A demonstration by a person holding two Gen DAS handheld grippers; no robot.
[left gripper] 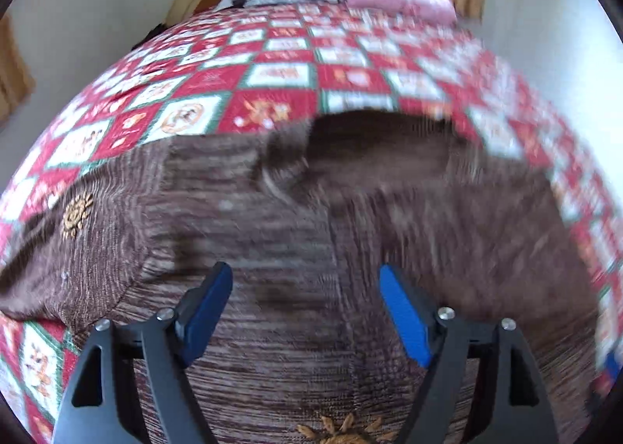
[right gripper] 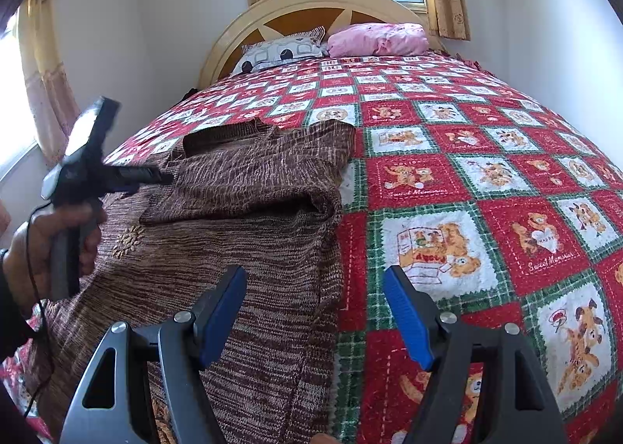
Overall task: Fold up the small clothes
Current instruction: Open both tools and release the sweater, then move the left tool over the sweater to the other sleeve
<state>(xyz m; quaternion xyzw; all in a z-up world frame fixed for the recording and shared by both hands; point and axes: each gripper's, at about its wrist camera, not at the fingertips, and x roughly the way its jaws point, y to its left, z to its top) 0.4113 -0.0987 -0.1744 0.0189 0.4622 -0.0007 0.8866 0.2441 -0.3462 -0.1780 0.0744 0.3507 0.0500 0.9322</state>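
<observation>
A brown knitted sweater (left gripper: 272, 233) with embroidered orange flowers lies on the bed; in the right wrist view the sweater (right gripper: 233, 218) has its right side folded over toward the middle. My left gripper (left gripper: 305, 311) is open and empty, just above the sweater's body. My right gripper (right gripper: 315, 311) is open and empty, over the sweater's right edge. The left gripper also shows in the right wrist view (right gripper: 155, 175), held by a hand over the sweater's left part.
The bed is covered by a red, white and green teddy-bear quilt (right gripper: 467, 179). A patterned pillow (right gripper: 284, 50) and a pink pillow (right gripper: 377, 39) lie at the wooden headboard (right gripper: 311, 4). White walls and curtained windows surround the bed.
</observation>
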